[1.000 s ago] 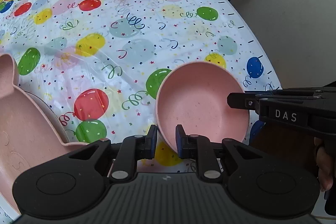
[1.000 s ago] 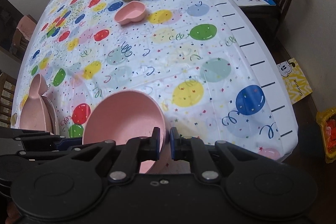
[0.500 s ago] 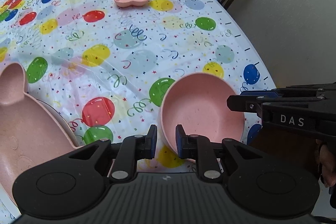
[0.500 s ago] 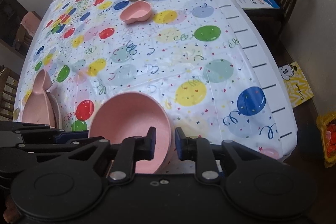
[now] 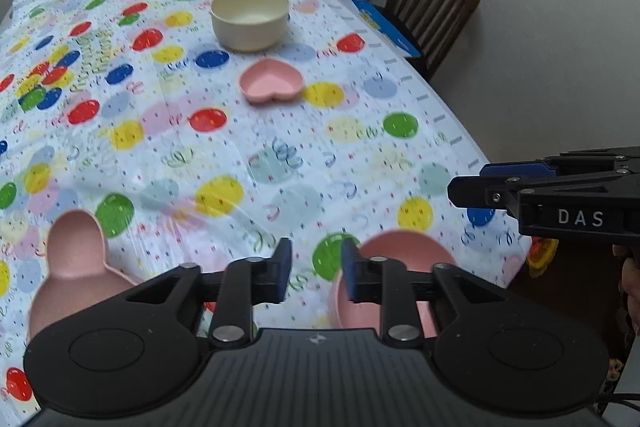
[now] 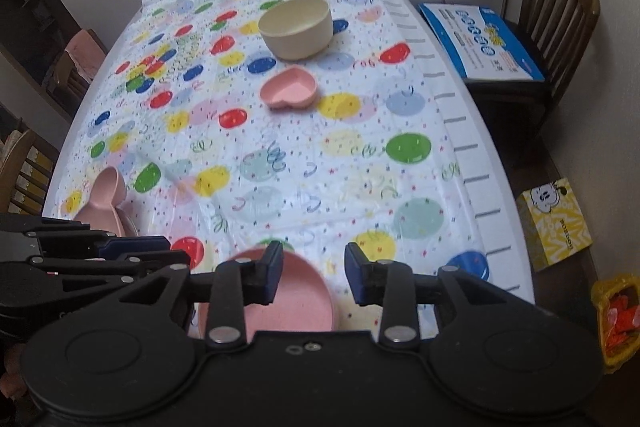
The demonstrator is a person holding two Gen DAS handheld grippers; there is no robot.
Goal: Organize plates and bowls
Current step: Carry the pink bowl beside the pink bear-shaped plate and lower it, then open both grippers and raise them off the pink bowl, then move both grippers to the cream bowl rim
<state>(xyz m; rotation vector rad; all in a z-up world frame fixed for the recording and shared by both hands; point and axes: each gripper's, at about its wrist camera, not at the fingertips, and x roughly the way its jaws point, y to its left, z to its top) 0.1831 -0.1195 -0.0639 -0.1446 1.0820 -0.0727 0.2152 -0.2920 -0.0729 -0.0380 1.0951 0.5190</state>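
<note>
While both grippers hang above the near edge of the counter (image 6: 280,163), I read this as the gap between two steps: the round pink bowl (image 6: 296,297) sits flat on the balloon-print cloth at the bottom of the frame, with nothing gripping it. My left gripper (image 5: 314,273) has just been opening; its blue-padded jaws stand apart with only cloth between them, the bowl's rim showing behind the right finger. My right gripper (image 6: 314,273) has likewise just been opening and is spread, its left finger over the bowl's far rim without pinching it.

Next, I judge, comes a reach toward the upper centre of the frame, where the pink heart-shaped dish (image 5: 272,81) and, beyond it, the cream bowl (image 5: 250,17) stand apart from each other. The dish is shallow with a low, curved wall, so a pinch on its rim would need a steep approach; the cream bowl has taller, straighter sides and should be easier to catch.

At the lower left lies the pink bunny-eared plate (image 5: 76,267), one rounded ear pointing up the frame. All four pieces look matte and faintly speckled, like wheat-straw plastic, and probably light. The glossy cloth shows wrinkles and may let them slide.
</note>
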